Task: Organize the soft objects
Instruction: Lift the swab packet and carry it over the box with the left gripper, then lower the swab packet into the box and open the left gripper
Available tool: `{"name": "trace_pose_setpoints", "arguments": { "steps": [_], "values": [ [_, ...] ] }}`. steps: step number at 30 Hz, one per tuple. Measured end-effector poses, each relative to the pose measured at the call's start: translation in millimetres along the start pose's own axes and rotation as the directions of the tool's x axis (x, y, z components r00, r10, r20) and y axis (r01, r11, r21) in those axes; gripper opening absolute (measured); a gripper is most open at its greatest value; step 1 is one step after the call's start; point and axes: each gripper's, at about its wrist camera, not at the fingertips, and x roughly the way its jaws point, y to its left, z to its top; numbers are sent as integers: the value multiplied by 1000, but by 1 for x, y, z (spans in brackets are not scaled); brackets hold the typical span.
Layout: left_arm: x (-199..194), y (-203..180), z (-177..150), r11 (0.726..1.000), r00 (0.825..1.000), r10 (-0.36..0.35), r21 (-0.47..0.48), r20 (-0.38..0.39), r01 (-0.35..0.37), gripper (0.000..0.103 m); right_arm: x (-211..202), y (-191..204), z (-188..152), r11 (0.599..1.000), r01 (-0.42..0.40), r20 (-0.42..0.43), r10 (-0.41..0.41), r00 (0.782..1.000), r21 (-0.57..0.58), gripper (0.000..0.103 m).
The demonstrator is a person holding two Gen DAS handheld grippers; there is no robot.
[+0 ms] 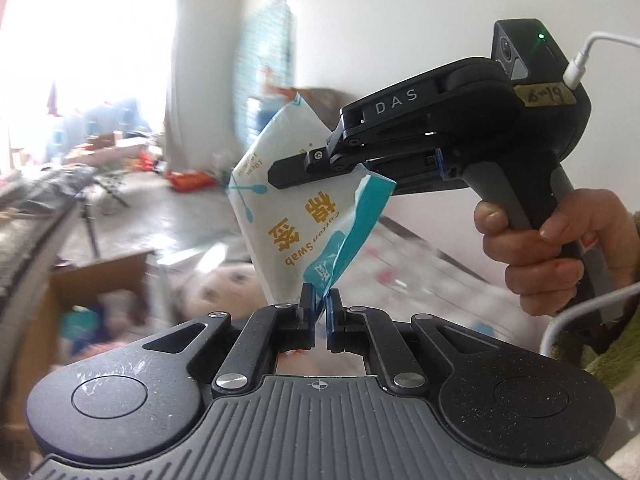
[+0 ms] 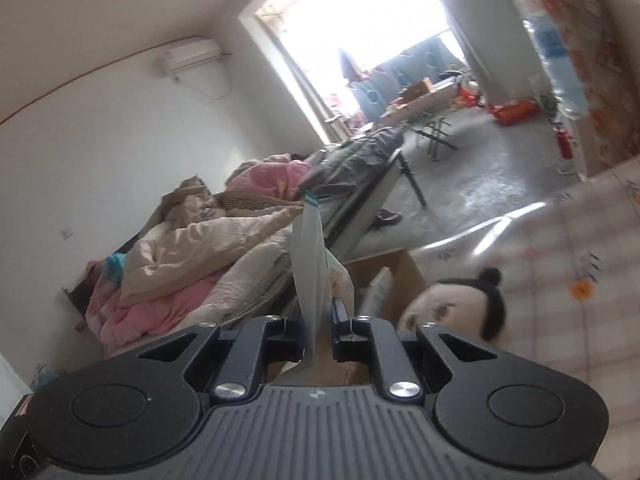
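A white and teal cotton swab packet (image 1: 296,208) hangs in the air between both grippers. My left gripper (image 1: 321,300) is shut on its lower teal edge. My right gripper (image 1: 288,174) comes in from the right in the left wrist view and is shut on the packet's upper part. In the right wrist view the packet (image 2: 310,268) stands edge-on between the right gripper's (image 2: 320,312) closed fingers. A plush doll head (image 2: 460,304) with black hair lies below on the patterned bed cover (image 2: 580,260).
An open cardboard box (image 1: 100,288) with soft items sits at lower left; it also shows in the right wrist view (image 2: 384,276). A pile of pink and beige quilts (image 2: 192,256) lies on a bed to the left. A folding table (image 2: 384,160) stands further back.
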Motion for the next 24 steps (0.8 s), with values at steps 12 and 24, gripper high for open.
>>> {"name": "trace_pose_setpoints", "arguments": {
  "steps": [12,24],
  "values": [
    [84,178,32,950,976,82,-280,-201,-137,4,216,-8,56,1000,-2,-226,9,974,31,11],
    [171,239,-8,904,908,-5,-391,-419,-176,5,314,-57,29,972,225,-399,-232,887,-64,11]
  ]
}}
